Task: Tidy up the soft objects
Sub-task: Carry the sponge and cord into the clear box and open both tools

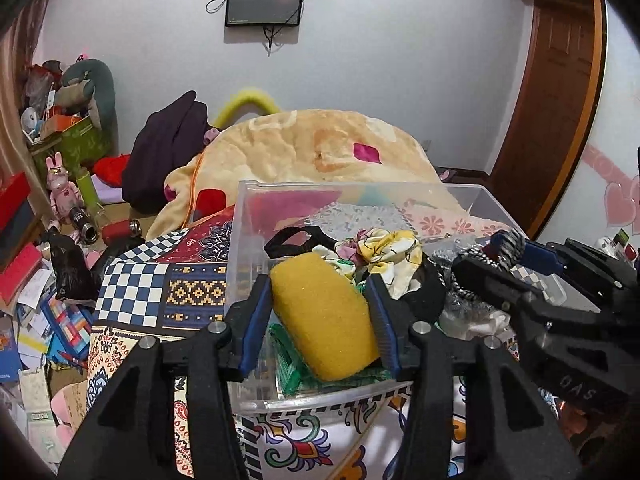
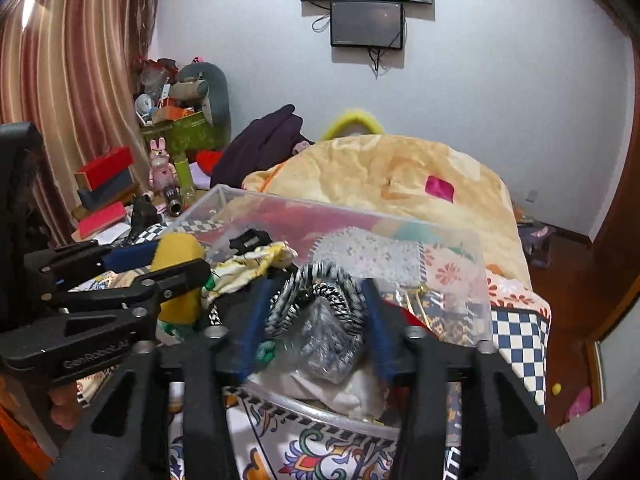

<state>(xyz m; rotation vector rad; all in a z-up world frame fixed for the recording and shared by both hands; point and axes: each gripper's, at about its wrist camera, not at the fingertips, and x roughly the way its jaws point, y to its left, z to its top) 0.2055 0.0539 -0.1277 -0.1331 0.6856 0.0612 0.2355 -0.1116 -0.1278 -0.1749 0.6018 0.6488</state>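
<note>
Clutter fills a clear plastic box (image 1: 248, 216) that sits on a patterned bedspread (image 1: 136, 280), and both grippers reach over its near rim. The left gripper (image 1: 320, 312) has a yellow sponge (image 1: 324, 320) between its blue pads; the sponge stands tilted against the box's near left corner, above a green wrapped item (image 1: 292, 372) on the box floor. The jaws stand about half open, and the sponge touches both pads, yet whether they press on it cannot be told. Behind the sponge, further inside the box, lie a black band (image 1: 296, 236) and a yellow flowered cloth scrunchie (image 1: 384, 252). The right gripper (image 2: 312, 308) hangs over the right half of the box, its jaws also about half open, with a black-and-white striped ring of fabric (image 2: 320, 296) between them. The ring rests on a grey knitted bundle in clear wrap (image 2: 328, 344), and it is blurred, so contact with the pads cannot be judged. In the left wrist view the right gripper (image 1: 506, 248) shows at the box's right side with the striped ring at its tips. Beyond the box's far wall lies a heaped peach blanket (image 1: 320, 144), with a dark garment (image 1: 168, 152) to the left of the box's far corner. On the wall behind the box hang two dark screens (image 2: 366, 24).
</note>
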